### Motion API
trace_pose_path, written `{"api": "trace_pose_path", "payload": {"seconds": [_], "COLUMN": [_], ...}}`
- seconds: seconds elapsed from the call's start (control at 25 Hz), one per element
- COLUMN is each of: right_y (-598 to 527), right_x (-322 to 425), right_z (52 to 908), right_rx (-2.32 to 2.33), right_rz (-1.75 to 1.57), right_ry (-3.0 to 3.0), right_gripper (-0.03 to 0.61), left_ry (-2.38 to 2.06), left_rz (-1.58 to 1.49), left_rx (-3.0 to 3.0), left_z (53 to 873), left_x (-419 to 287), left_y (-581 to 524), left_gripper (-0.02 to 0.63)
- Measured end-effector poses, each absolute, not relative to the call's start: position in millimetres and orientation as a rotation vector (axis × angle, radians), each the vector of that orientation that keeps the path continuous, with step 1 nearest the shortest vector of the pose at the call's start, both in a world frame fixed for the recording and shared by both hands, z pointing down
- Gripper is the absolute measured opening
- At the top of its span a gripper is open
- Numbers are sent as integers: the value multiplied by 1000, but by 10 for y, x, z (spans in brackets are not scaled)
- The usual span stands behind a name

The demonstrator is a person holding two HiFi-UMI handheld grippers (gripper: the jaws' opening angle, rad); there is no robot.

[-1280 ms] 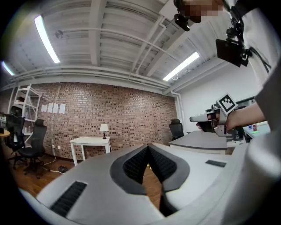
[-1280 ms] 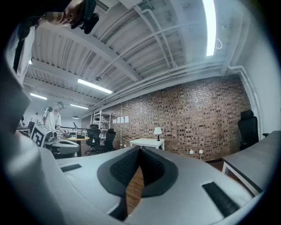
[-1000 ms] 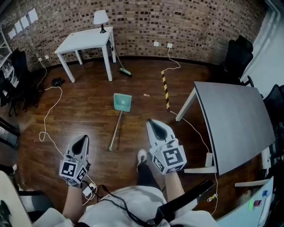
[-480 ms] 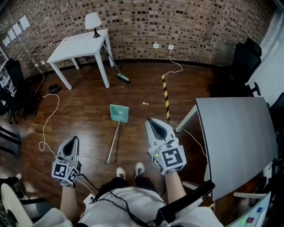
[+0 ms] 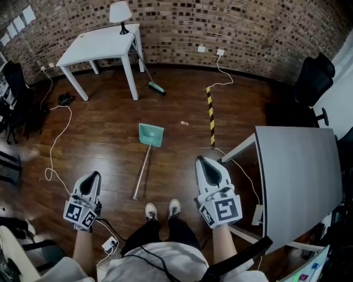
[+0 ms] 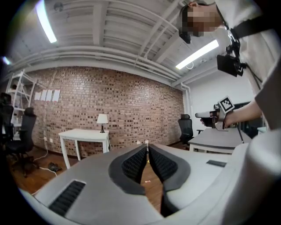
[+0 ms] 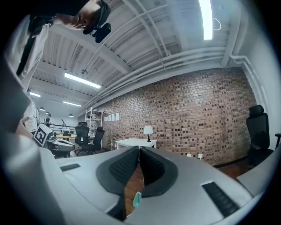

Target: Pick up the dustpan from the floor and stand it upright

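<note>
The teal dustpan (image 5: 151,135) lies flat on the wooden floor in the head view, with its long pale handle (image 5: 141,175) running back toward the person's shoes (image 5: 162,209). My left gripper (image 5: 92,177) hovers left of the handle's end, shut and empty. My right gripper (image 5: 206,163) hovers to the right of the handle, also shut with nothing in it. In the left gripper view the left gripper (image 6: 146,150) has its ribbed pads meeting at the tip. In the right gripper view, below the right gripper (image 7: 139,152), a teal sliver of the dustpan (image 7: 137,199) shows.
A white table (image 5: 105,44) with a lamp (image 5: 120,12) stands by the brick wall, and a broom (image 5: 156,87) leans at its leg. A grey table (image 5: 300,171) sits at the right. Yellow-black tape (image 5: 210,110), cables (image 5: 55,143) and a power strip (image 5: 108,243) lie on the floor.
The person has stepped, and both shoes now stand side by side near the handle's end. The left gripper has shifted left and lower in view, the right one slightly right. Both stayed shut.
</note>
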State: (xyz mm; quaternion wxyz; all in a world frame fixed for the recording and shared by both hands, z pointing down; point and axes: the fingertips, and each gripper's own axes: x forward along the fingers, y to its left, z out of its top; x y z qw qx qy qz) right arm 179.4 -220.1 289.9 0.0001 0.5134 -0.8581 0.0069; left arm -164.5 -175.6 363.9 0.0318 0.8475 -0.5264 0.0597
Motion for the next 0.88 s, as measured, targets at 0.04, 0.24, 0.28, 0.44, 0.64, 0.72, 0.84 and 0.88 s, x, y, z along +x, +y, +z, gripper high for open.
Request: {"api": "trace_pose_path", "payload": {"seconds": [0.04, 0.24, 0.28, 0.44, 0.64, 0.72, 0.84, 0.88], "right_y": [-2208, -2163, -2178, -2340, -2474, -2473, -2437, -2419], "right_x": [1726, 1432, 1399, 1335, 1338, 1318, 1324, 1326], "right_z": [2981, 3623, 3763, 4298, 5056, 5374, 5895, 6090], "right_rx": [1592, 1481, 1468, 1449, 1436, 1420, 1426, 1428], "right_rz": [37, 143, 161, 174, 192, 209, 269, 291], "right_ry": [-2698, -2673, -2662, -2592, -2504, -2479, -2458, -2451], "right_gripper": [26, 25, 26, 25, -11, -11, -11, -11], "left_ry": [-1599, -1512, -1477, -1361, -1315, -1293, -1239, -1216], "left_rz": [175, 345, 399, 553, 629, 655, 723, 749], "left_rx": [2599, 2513, 2501, 2441, 2309, 2260, 2208, 2194], "left_z": [3745, 4728, 4970, 5973, 7278, 7782, 8600, 8891], "left_x": [-1700, -1918, -1925, -1975, -2152, -2235, -2310, -2317], "left_y": [-1774, -1769, -1774, -1872, -1897, -1814, -1623, -1550], "left_gripper": [38, 95, 105, 123, 123, 123, 129, 130]}}
